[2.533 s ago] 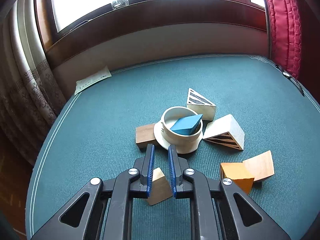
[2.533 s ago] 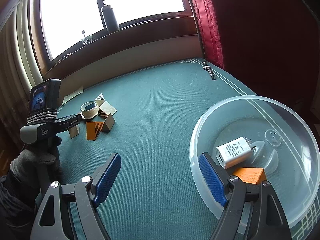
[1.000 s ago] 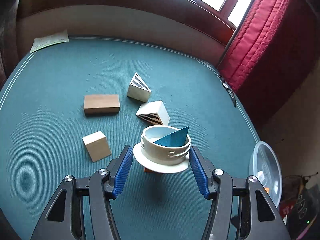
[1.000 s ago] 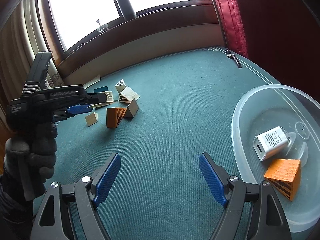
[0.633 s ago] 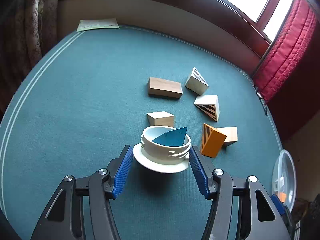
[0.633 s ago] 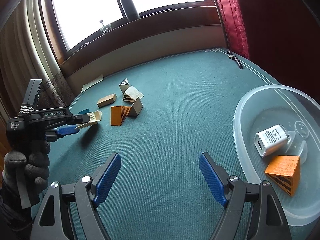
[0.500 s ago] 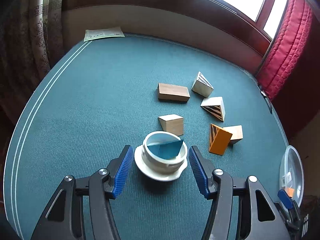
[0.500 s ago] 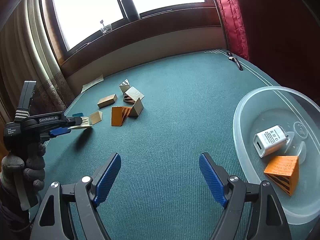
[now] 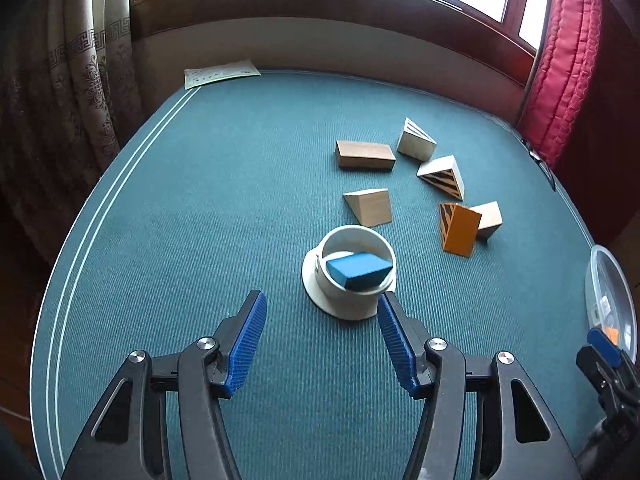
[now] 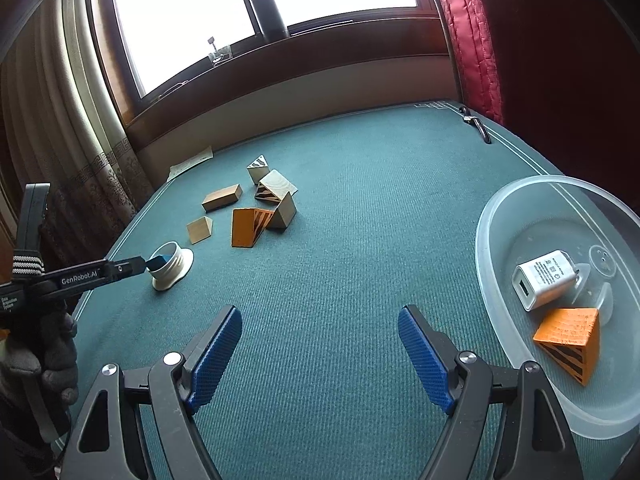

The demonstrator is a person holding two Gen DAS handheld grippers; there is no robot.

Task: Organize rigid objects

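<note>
A white cup-like holder (image 9: 352, 276) with a blue block (image 9: 359, 270) inside stands on the green table, just ahead of my left gripper (image 9: 320, 344), which is open and empty. It also shows in the right wrist view (image 10: 171, 266). Beyond it lie several wooden blocks: a plain wedge (image 9: 370, 206), a brown bar (image 9: 365, 155), two striped white wedges (image 9: 442, 176), and an orange striped block (image 9: 458, 229). My right gripper (image 10: 320, 354) is open and empty, left of a clear plastic bowl (image 10: 500, 216) holding a white charger (image 10: 544, 280) and an orange wedge (image 10: 570, 338).
A paper sheet (image 9: 220, 73) lies at the table's far left corner. A dark metal object (image 10: 476, 124) lies near the far right edge. Curtains hang at left and right, a window ledge runs behind. The bowl also shows at the right edge of the left wrist view (image 9: 610, 300).
My left gripper carried the white holder with the blue block away from the other blocks, set it down on the table, let go, and drew back. The right gripper stayed still.
</note>
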